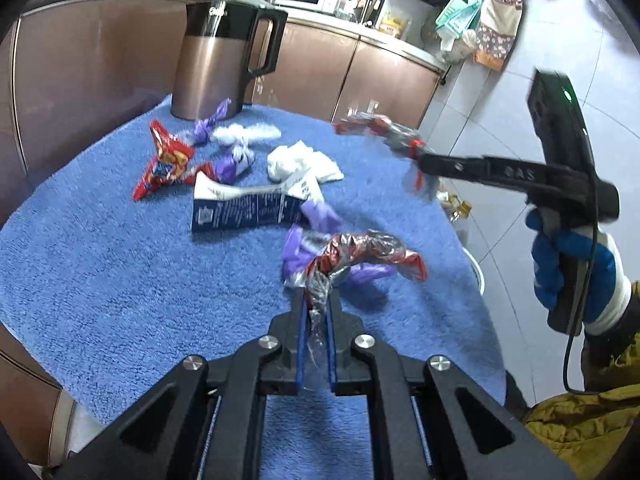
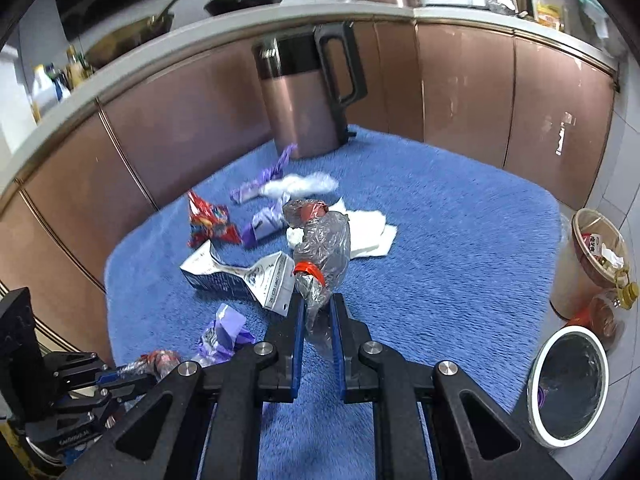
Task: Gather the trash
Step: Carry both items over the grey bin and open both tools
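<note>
Left hand-held gripper (image 1: 318, 304) is clamped on a crumpled clear-and-red plastic wrapper (image 1: 360, 254), lifted just above the blue fluffy towel (image 1: 120, 264) covering the tabletop. Right hand-held gripper (image 2: 318, 308) is clamped on a second crumpled clear plastic wrapper with a red band (image 2: 322, 248), also off the towel; in the left wrist view it hangs past the towel's right edge, blurred

Still lying on the towel: flattened dark-blue-and-white carton (image 1: 244, 206), red snack packet (image 1: 166, 162), crumpled white tissue (image 1: 300, 164), white fluffy wad (image 1: 244, 134), several purple wrappers (image 1: 208, 124), one purple piece just beside the left wrapper

Copper-coloured jug with black handle (image 1: 216, 60) stands at the towel's far edge, against brown cabinet doors (image 2: 460, 88)

On the floor right of the tabletop: white-rimmed round bin with dark liner (image 2: 568, 388), near it a tan bucket holding scraps (image 2: 592, 252)

Blue-and-white gloved hand (image 1: 572, 268) holds the right unit's grip, mustard sleeve (image 1: 592, 420) behind it
</note>
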